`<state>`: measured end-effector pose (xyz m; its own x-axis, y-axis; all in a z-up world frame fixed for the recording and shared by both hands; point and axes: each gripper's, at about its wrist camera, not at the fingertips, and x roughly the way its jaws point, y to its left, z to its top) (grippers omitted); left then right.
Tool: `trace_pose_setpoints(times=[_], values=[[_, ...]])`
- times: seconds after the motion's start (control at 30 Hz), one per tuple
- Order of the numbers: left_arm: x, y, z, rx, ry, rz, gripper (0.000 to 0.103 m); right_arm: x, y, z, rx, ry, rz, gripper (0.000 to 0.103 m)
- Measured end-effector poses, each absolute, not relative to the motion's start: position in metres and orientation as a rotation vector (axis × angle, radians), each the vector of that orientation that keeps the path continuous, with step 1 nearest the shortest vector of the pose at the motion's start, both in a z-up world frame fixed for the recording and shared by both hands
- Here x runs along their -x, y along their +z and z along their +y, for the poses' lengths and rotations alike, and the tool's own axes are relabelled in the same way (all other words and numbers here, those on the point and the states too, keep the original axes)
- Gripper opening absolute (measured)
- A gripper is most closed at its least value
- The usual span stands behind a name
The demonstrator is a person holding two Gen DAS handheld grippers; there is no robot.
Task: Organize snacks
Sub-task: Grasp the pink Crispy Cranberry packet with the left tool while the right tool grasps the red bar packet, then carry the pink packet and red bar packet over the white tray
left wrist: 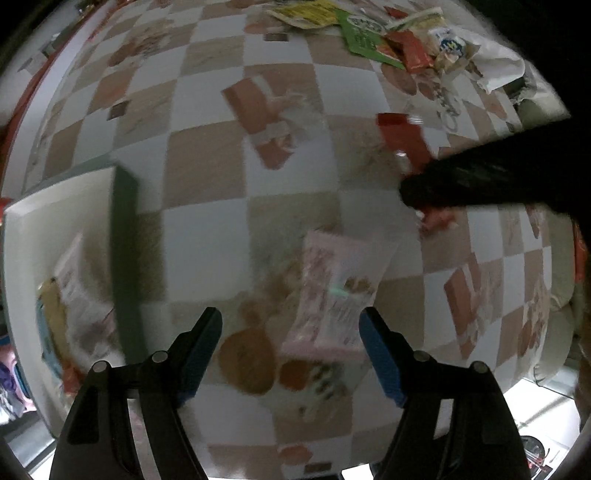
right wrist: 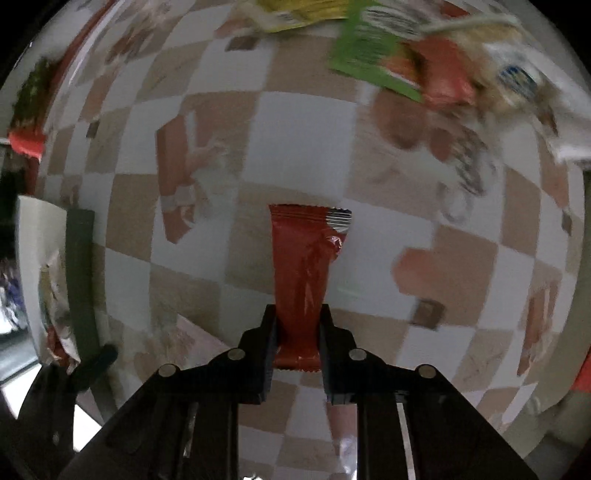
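Observation:
My left gripper [left wrist: 291, 325] is open above a pale pink snack packet [left wrist: 332, 291] that lies flat on the checkered tablecloth, between and just ahead of the fingertips. My right gripper [right wrist: 298, 325] is shut on a red snack bar wrapper [right wrist: 306, 266] and holds it above the table; that wrapper also shows in the left wrist view [left wrist: 402, 140] with the dark right gripper [left wrist: 480, 184] over it. A white box with a green rim [left wrist: 122, 236] at the left holds several snack packets [left wrist: 70, 295]; it also shows in the right wrist view [right wrist: 79, 277].
A pile of loose snacks lies at the far right of the table: a green packet [left wrist: 364, 35], a yellow packet [left wrist: 306, 13], orange-red packets [left wrist: 410, 51] and white wrappers [left wrist: 495, 66]. The same pile shows in the right wrist view [right wrist: 424, 55]. The table edge runs at the left and bottom.

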<state>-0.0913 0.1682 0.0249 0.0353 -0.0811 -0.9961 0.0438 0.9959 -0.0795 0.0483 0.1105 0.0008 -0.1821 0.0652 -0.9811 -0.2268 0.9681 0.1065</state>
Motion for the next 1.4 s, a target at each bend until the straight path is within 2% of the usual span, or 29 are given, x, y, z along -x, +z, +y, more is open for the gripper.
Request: trace_pose_setpoints(times=[0.3, 0.37, 0.4, 0.43, 0.6, 0.7, 0.97, 1.3, 1.37, 1.4], values=[[0.085, -0.002, 0.131, -0.091, -0.129, 1.573, 0.08, -0.038, 0.016, 0.067, 0.031, 0.222, 1.731, 0.022], [0.085, 0.001, 0.129, -0.096, -0.132, 1.558, 0.069, -0.044, 0.017, 0.068, 0.024, 0.223, 1.726, 0.022], [0.084, 0.004, 0.129, -0.099, -0.141, 1.544, 0.051, -0.045, 0.018, 0.065, 0.023, 0.225, 1.723, 0.022], [0.083, 0.006, 0.13, -0.1, -0.152, 1.536, 0.044, -0.046, 0.02, 0.064, 0.022, 0.227, 1.72, 0.022], [0.08, 0.018, 0.15, -0.017, -0.158, 1.521, 0.044, -0.043, 0.027, 0.066, 0.025, 0.244, 1.701, 0.022], [0.089, 0.044, 0.17, 0.023, -0.141, 1.465, 0.044, -0.039, 0.04, 0.071, 0.021, 0.268, 1.687, 0.022], [0.115, 0.101, 0.264, 0.148, 0.04, 1.357, 0.044, -0.032, 0.063, 0.146, 0.074, 0.439, 1.668, 0.022], [0.161, 0.087, 0.348, 0.264, 0.282, 1.387, 0.044, 0.006, 0.069, 0.274, 0.236, 0.689, 1.662, 0.022], [0.166, 0.082, 0.356, 0.269, 0.317, 1.396, 0.046, 0.014, 0.067, 0.294, 0.269, 0.719, 1.668, 0.022], [0.17, 0.079, 0.362, 0.27, 0.334, 1.401, 0.052, 0.017, 0.066, 0.3, 0.279, 0.728, 1.672, 0.022]])
